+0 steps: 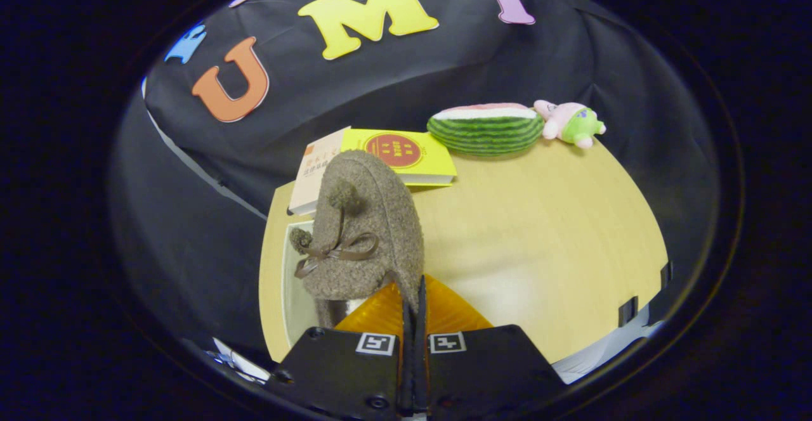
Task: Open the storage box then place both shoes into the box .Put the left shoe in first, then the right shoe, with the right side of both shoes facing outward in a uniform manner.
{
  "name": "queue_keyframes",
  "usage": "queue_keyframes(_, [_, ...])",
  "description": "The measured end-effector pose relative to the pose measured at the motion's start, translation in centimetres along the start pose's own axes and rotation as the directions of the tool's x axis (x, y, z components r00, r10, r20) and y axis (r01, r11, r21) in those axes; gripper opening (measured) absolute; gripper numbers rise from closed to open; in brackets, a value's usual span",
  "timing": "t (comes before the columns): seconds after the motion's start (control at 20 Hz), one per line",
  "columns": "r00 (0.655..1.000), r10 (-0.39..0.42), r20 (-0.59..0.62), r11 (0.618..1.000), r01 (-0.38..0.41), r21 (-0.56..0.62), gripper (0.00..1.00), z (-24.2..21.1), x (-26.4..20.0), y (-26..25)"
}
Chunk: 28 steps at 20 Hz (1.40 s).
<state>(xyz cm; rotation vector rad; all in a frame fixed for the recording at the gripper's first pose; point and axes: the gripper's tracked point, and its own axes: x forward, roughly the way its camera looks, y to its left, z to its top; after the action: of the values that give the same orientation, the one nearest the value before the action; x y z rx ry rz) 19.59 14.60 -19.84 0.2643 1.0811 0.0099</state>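
shoe (371, 231): fuzzy grey-brown, brown ribbon bow
book (396, 155): yellow cover, red round mark
watermelon plush (485, 129): green stripes, pink top
table (558, 231): pale wood

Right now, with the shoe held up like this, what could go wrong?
1. The gripper pinches only a thin edge of the fuzzy brown shoe; it may slip out.
2. The shoe hangs over the white box near the table edge; a drop could miss.
3. The shoe hides the box, so aiming is hard.
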Motion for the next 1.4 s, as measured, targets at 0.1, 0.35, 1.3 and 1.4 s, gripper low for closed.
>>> queue_keyframes(0.1, [1.0, 0.018, -0.004, 1.0, -0.018, -0.002, 0.07, -0.9, 0.7, 2.0])
queue_keyframes(0.35, [0.999, 0.014, 0.044, 0.999, -0.012, -0.051, 0.07, -2.6, 3.1, 5.0])
queue_keyframes(1.3, [0.968, 0.004, 0.252, 0.994, 0.024, -0.109, 0.74, -2.1, 5.0, 4.0])
queue_keyframes(1.4, [0.948, -0.024, 0.317, 0.989, 0.069, -0.131, 0.93, -1.0, 3.6, 3.2])
